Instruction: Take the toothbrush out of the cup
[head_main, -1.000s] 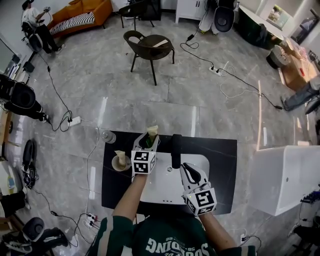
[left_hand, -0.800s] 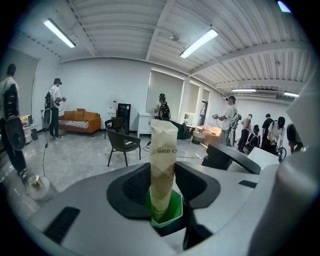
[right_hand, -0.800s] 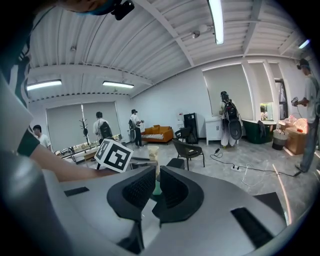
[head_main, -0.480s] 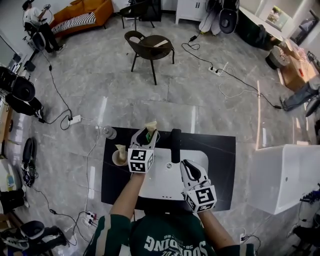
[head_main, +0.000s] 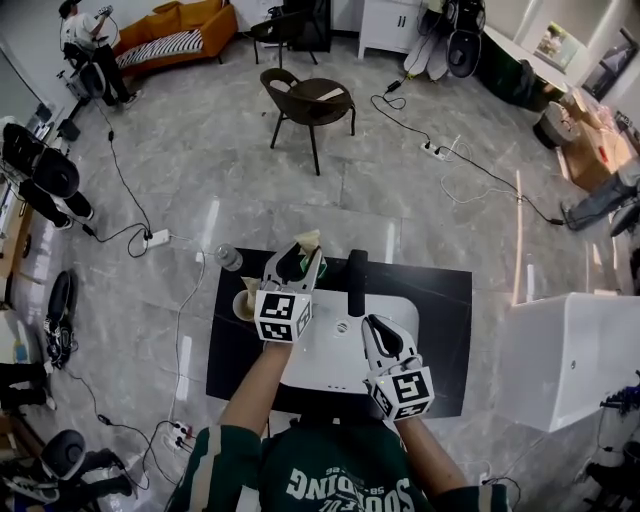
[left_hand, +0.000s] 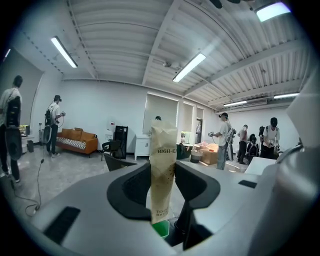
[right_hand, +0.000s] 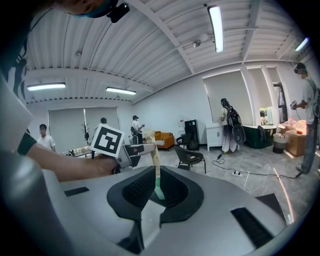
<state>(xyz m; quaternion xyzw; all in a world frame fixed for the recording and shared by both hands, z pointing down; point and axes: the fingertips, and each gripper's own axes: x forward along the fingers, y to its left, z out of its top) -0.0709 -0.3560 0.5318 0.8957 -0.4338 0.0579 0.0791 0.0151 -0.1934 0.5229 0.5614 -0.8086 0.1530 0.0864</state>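
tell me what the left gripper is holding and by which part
The left gripper grips the paper-wrapped toothbrush low on its wrapper, just above the green end.

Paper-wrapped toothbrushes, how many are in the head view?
2. One wrapped toothbrush is clamped in the left tool; another stands in the beige cup. Others may be hidden.
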